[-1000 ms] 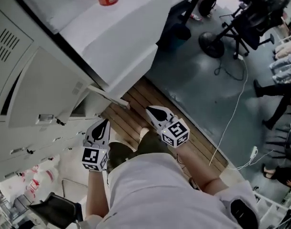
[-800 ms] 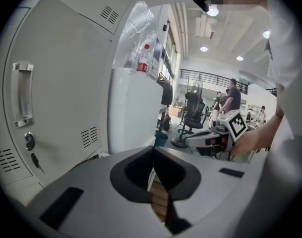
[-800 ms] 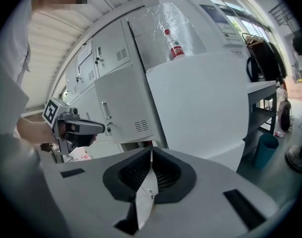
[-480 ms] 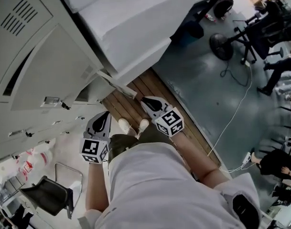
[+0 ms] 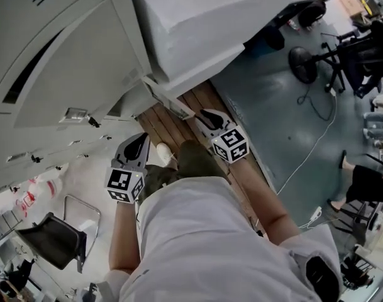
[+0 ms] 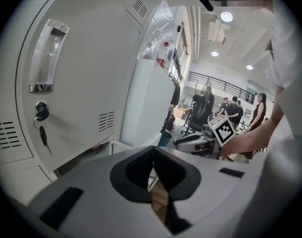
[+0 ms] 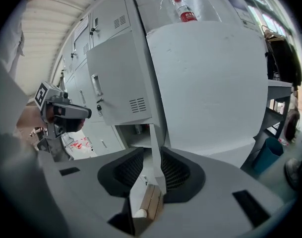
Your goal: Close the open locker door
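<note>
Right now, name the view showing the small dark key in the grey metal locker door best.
Left gripper view: the key hangs close and clear. Right gripper view shows a distant speck; head view, a dark smudge.

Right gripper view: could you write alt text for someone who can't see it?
The right gripper is opening its jaws, with the edge of the open locker door between them. Behind stand grey lockers and a large white box topped by a bottle.

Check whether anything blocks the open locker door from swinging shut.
Nothing visible blocks it. The locker door has its edge between the jaws of the right gripper, which are opening. The gap between the door and the locker opening looks free, though the inside is only partly seen.
</note>
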Demonstrator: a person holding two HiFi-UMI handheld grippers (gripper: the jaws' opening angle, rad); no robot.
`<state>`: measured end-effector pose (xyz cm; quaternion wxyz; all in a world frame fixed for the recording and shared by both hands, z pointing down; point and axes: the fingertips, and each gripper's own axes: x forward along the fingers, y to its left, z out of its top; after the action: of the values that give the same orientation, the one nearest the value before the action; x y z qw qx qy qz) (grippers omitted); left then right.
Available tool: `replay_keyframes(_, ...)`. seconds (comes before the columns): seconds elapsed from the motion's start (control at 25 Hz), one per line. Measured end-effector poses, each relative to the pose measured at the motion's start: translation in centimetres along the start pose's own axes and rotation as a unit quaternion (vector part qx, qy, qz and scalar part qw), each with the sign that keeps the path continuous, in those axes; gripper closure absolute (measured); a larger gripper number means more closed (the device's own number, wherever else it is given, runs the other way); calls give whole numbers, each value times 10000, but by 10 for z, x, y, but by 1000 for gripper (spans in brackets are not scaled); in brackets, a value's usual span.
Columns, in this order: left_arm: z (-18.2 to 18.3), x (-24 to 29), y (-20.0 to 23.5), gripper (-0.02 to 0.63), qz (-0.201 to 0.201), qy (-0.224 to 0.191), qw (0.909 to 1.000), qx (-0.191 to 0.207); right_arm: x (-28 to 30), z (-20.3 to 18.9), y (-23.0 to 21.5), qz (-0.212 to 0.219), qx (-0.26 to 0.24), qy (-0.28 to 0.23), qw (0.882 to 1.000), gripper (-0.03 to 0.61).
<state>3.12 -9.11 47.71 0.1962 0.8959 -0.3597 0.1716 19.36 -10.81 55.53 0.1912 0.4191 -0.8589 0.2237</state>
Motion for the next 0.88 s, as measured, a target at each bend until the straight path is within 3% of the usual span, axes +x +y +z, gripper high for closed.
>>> replay_keyframes(0.24,-13,-2,6,609,395,121,9988,-266,24,-24,-7,469,-190,558,9972,432)
replay_keyframes(0.48,-21,-7,-4,609,937,118,9939,-564,44,-53,-10,1036,-687,1130,9858,422)
replay_keyframes(0.88,-43,-38,-15,609,2088,-116,9720,-1076,59,-68,-5,1780,-831,1285,9721,436)
